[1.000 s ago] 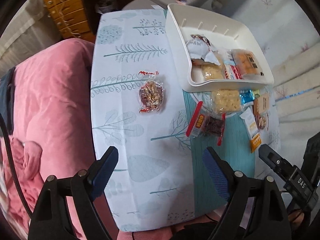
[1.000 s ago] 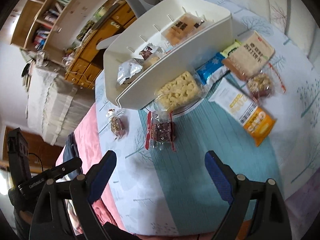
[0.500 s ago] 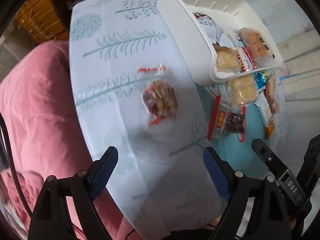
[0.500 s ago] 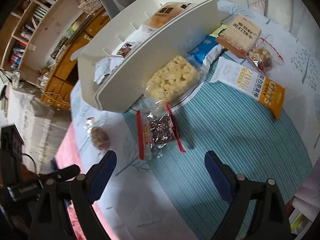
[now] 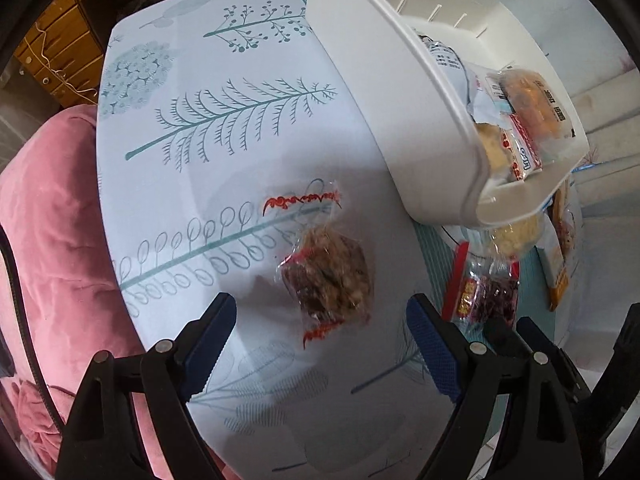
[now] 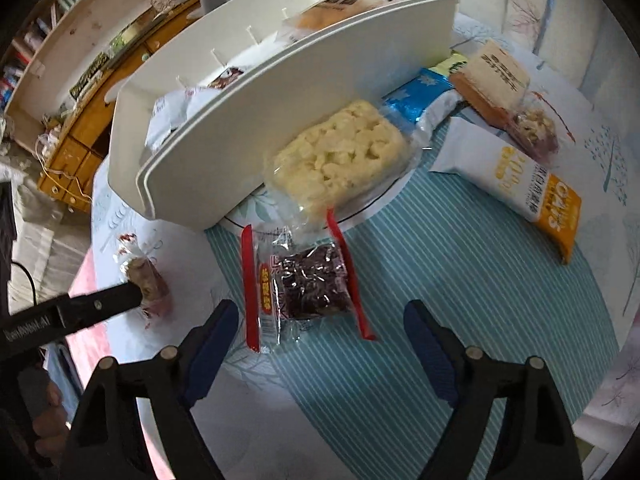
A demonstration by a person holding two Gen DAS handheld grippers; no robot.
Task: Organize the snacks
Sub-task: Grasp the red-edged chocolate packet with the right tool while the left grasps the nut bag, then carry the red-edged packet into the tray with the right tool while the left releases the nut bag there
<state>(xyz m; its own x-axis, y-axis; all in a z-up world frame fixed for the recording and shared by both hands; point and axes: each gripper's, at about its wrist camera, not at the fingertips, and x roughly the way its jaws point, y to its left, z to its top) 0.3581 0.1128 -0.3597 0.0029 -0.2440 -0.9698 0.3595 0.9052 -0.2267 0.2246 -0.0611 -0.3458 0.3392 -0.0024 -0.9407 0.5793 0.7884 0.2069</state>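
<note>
The left gripper (image 5: pixel 320 332), jaws spread wide, hangs over a clear-wrapped brown nut cluster snack (image 5: pixel 330 276) on the leaf-printed tablecloth (image 5: pixel 224 128), beside the white plastic bin (image 5: pixel 408 120). The right gripper (image 6: pixel 320 336), whose jaws have just been closing yet stand apart, straddles a red-edged dark fruit packet (image 6: pixel 308 284); further off lies a white-and-orange wrapper reading "OATS" (image 6: pixel 520 188).

left gripper (image 5: pixel 320 344) jaws wide apart, right gripper (image 6: pixel 320 344) jaws just narrowing, empty

Left gripper (image 5: pixel 320 344): black arms, blue ribbed pads, silver rivets, right gripper (image 6: pixel 320 344) identical, white lettering on side.
</note>
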